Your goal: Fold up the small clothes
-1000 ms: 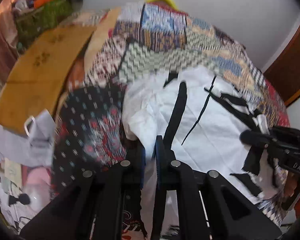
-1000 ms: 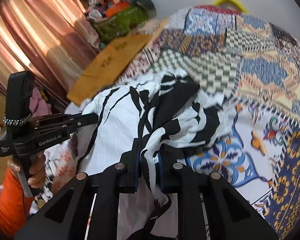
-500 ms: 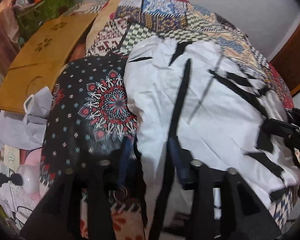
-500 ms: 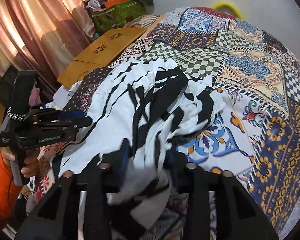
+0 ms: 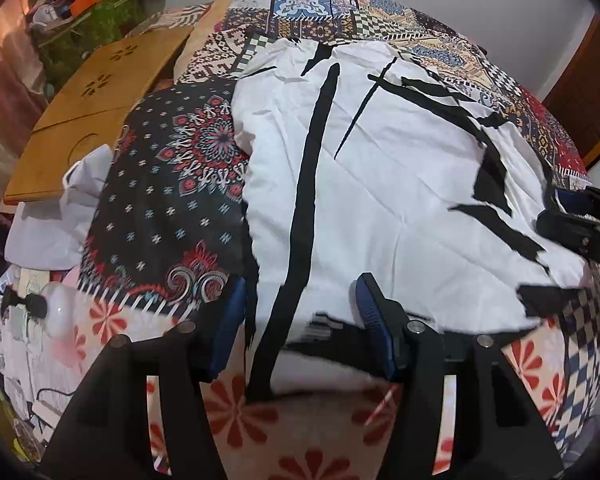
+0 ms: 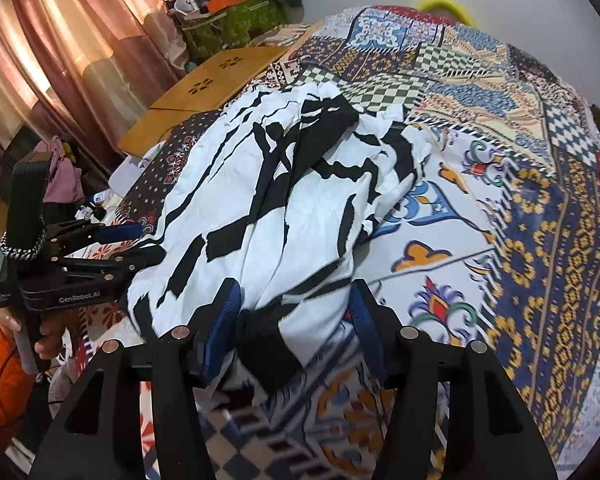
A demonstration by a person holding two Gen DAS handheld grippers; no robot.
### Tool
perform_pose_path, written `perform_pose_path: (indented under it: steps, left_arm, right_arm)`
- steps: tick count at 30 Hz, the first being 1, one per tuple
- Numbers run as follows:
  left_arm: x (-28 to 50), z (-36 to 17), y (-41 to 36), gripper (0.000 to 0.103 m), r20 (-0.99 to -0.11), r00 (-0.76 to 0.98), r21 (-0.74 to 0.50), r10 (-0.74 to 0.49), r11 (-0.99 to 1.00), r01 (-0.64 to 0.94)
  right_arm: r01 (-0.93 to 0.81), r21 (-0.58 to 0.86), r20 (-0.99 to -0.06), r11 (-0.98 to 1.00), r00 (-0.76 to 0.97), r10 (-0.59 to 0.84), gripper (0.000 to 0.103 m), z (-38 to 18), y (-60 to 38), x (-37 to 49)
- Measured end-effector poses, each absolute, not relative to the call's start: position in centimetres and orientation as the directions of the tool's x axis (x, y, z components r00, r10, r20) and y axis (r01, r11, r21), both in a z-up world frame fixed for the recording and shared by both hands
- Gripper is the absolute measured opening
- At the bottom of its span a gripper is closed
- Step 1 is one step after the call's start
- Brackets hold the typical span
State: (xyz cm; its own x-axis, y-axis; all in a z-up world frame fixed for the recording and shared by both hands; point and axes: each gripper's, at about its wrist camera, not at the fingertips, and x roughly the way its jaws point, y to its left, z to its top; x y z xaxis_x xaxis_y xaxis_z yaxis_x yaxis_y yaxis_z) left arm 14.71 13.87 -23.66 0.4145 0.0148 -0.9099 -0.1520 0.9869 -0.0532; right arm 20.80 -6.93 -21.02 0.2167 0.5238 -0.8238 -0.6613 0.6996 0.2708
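Observation:
A white garment with black streaks (image 5: 380, 184) lies spread on the patchwork bedspread (image 5: 340, 16); it also shows in the right wrist view (image 6: 292, 216), bunched into folds on its right side. My left gripper (image 5: 300, 328) is open, its blue-padded fingers either side of the garment's near edge, holding nothing. My right gripper (image 6: 292, 320) is open over the garment's other near corner. Each gripper shows in the other's view: the right one (image 5: 580, 232) at the right edge, the left one (image 6: 112, 248) at the left.
A dark patterned cloth (image 5: 168, 200) lies under the garment's left side. A wooden lap table (image 5: 96, 104) and a white bag (image 5: 60, 216) sit left of it. Curtains (image 6: 60, 60) and a cluttered green box (image 6: 236, 16) stand at the far left.
Both grippers were shut on the garment's near edge and have opened, letting it go. The garment has dropped and now lies spread flat on the bed.

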Motion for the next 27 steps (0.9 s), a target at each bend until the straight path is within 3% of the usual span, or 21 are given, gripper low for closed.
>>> perform_pose_path:
  steps: [8, 16, 24, 25, 27]
  left_arm:
    - [11.8, -16.4, 13.9, 0.057, -0.821, 0.561, -0.014, 0.107, 0.978, -0.208]
    - [6.9, -4.9, 10.9, 0.057, -0.56, 0.808, -0.001, 0.183, 0.975, -0.222]
    - [0.7, -0.1, 6.7, 0.057, -0.351, 0.916, 0.021, 0.196, 0.979, -0.202]
    - [0.2, 0.1, 6.3, 0.058, -0.336, 0.92, 0.027, 0.202, 0.978, -0.205]
    - [-0.9, 0.5, 5.8, 0.07, -0.313, 0.928, 0.029, 0.202, 0.979, -0.203]
  right_arm:
    - [-0.682, 0.179, -0.719, 0.709, 0.401, 0.568, 0.052, -14.6, -8.4, 18.5]
    - [-0.7, 0.169, -0.481, 0.694, 0.556, 0.678, 0.052, -6.1, -10.0, 14.4]
    - [-0.718, 0.171, -0.285, 0.675, 0.62, 0.731, 0.052, -2.2, -11.4, 8.1]
    - [-0.717, 0.166, -0.272, 0.677, 0.627, 0.73, 0.052, -2.1, -11.4, 7.5]
    - [-0.713, 0.151, -0.249, 0.685, 0.643, 0.724, 0.053, -1.9, -11.5, 6.2]
